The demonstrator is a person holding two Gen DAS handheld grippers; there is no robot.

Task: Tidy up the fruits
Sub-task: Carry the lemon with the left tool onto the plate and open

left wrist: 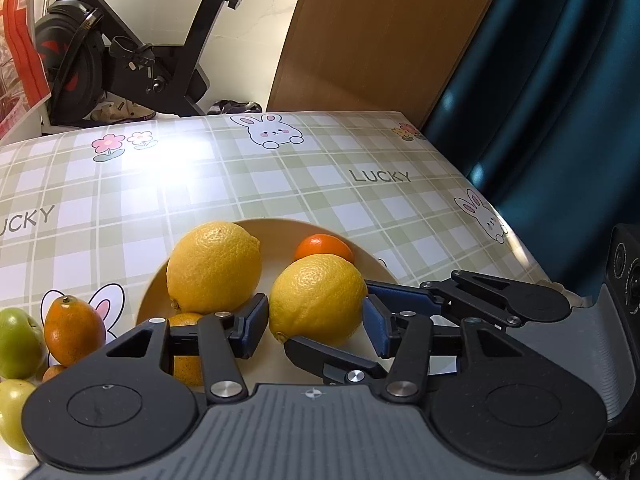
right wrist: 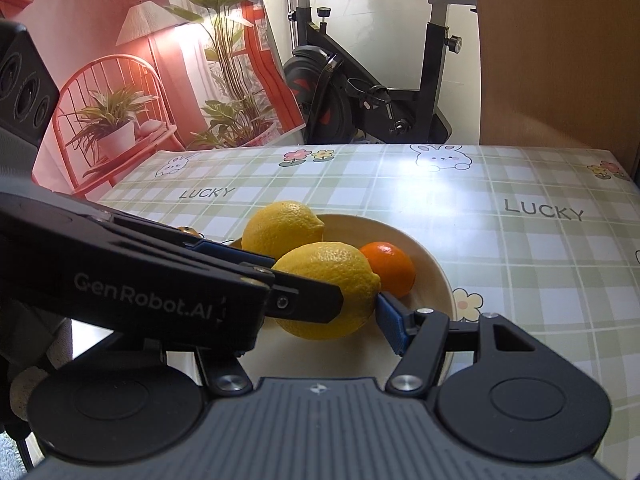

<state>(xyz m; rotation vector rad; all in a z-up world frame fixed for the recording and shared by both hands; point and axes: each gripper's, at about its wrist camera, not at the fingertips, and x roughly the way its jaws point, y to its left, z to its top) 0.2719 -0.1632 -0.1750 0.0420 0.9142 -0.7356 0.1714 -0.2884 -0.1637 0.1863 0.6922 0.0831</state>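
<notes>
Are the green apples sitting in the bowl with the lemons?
No, the green apples lie on the tablecloth outside the bowl, left of it.

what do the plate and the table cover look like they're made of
Plate: cream, smooth and opaque with an even satin sheen, so probably glazed ceramic, though melamine would look the same.
Table cover: most likely wipe-clean vinyl or oilcloth. The printed check with bunnies and "LUCKY" lies flat, throws back a hard white glare patch, and rounds smoothly over the table edge with no visible weave.
</notes>
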